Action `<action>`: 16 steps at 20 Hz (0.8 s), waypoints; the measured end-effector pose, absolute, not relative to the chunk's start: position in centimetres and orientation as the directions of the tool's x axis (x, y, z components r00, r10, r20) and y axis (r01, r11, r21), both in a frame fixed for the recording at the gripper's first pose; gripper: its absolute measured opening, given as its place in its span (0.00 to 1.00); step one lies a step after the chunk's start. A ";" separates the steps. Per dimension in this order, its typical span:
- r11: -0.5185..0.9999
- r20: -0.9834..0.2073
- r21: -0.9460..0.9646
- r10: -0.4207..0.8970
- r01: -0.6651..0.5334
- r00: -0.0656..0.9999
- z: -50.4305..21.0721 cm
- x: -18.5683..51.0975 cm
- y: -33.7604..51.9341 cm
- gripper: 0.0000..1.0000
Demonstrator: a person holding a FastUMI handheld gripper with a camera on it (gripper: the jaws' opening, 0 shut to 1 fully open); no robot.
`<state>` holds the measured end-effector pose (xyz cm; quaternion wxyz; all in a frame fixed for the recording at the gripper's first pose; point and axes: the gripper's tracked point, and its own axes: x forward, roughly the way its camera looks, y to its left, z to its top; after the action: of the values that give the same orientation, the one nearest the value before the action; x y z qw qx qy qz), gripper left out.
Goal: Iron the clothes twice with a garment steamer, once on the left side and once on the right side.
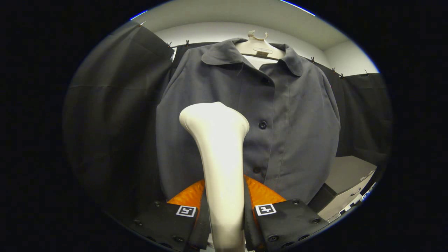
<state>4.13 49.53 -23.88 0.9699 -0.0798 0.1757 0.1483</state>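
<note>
Behind everything hangs the black cloth wall point(115, 105) of the booth, pinned up along its top edge. On it hangs a big dark gray shirt point(290, 119), buttoned down the front, with a round collar. The shirt sits on a pale hanger point(259, 47), and its dark buttons point(262, 124) run in a line down the middle. Near the shirt's lower corner stands a gray surface point(346, 175). Just in front of the shirt's left half rises the white garment steamer point(218, 154), its wide head up. The claw point(224, 206) holds the steamer's handle tight, with one orange and black finger point(182, 210) on each side.
</note>
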 end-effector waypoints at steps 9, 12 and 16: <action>0.934 -0.484 -0.113 0.245 -0.338 0.840 -31.3 -0.2 48.6 0.47; 0.931 -0.518 -0.116 0.242 -0.348 0.820 -33.5 -1.4 48.4 0.47; 0.926 -0.563 -0.119 0.234 -0.358 0.792 -36.3 -2.8 48.0 0.47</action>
<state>-2.81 48.04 -36.34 0.9403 -0.1101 0.2811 0.1574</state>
